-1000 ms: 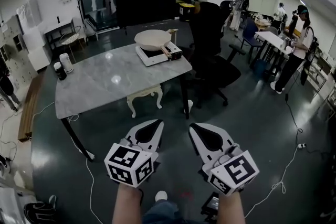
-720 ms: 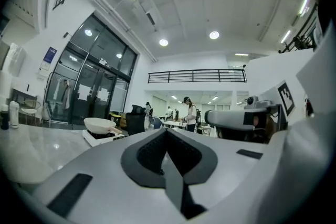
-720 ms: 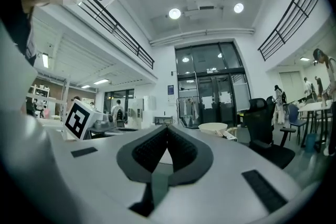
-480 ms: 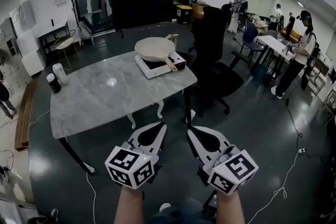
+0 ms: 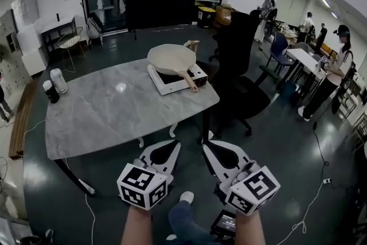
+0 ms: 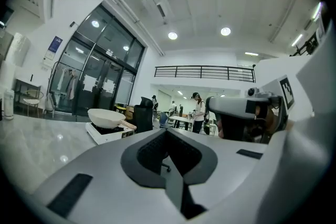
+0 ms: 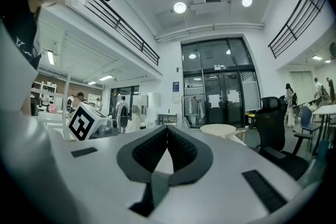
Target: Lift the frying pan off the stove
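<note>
Cream-coloured and shallow, the frying pan (image 5: pixel 171 59) sits on top of the stove (image 5: pixel 172 78) at the far right corner of the desk (image 5: pixel 109 112). Its bowl is wide and round, and a pale wood-toned handle (image 5: pixel 186 78) sticks out toward me over the stove's front edge. The stove is a flat white square box with a dark top. The desk has a glossy grey marble-patterned top on dark legs. 2 cylindrical containers, 1 dark (image 5: pixel 50 92) and 1 white (image 5: pixel 59 81), stand at its far left corner.

My left gripper (image 5: pixel 172 145) and my right gripper (image 5: pixel 207 145) hang over the dark floor, well short of the desk. Both have their ribbed black pads pressed together with nothing between them.

From the head view I see the pan from above. The left gripper view shows it side-on, its rim above the stove. The right gripper view shows only its pale bowl, plus the left gripper's marker cube (image 7: pixel 84 122).
</note>
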Motion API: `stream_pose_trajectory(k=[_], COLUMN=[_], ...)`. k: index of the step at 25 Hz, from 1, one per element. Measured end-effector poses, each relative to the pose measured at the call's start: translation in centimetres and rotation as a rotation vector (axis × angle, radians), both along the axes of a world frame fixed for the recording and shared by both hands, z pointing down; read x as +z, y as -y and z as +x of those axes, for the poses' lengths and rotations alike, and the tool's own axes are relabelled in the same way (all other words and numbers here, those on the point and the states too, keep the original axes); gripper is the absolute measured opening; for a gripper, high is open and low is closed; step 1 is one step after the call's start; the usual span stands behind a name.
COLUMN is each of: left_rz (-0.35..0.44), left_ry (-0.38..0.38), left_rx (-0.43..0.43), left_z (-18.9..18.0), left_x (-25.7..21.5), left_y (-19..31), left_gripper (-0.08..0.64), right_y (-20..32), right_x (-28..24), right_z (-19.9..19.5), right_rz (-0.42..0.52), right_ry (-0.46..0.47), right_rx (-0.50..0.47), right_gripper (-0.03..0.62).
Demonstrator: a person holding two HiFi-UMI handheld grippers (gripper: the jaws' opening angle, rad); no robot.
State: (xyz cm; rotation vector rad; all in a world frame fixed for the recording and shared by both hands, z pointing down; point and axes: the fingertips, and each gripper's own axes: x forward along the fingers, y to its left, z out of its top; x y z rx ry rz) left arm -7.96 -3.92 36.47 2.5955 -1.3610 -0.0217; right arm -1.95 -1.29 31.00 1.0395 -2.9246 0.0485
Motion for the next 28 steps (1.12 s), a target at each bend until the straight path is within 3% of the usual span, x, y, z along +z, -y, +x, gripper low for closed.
stream_pose_trajectory(k=[11, 17, 22, 28], left_rz=[-0.064, -0.1, -0.123, -0.175], left_ry=[-0.027, -0.041, -0.066, -0.078], left_rx=[-0.024, -0.044, -0.086, -0.115], left_z=[-0.4, -0.6, -1.4, -2.4], left_x=[1.5, 2.2, 2.6, 3.8], left_y=[15.0, 21.4, 25.6, 27.8], left_gripper=[0.011, 0.011, 0.012, 0.037], right_y=[16.4, 23.2, 27.8, 31.4], right_x=[2.0, 3.3, 5.6, 10.1], right_z=[1.3, 2.0, 2.0, 0.5], right_rz=[-0.099, -0.188, -0.322, -0.494], right_ry=[0.052, 0.085, 0.119, 0.081], right_rx=[0.034, -0.005, -0.084, -0.121], right_gripper=[0.026, 0.034, 0.184, 0.236])
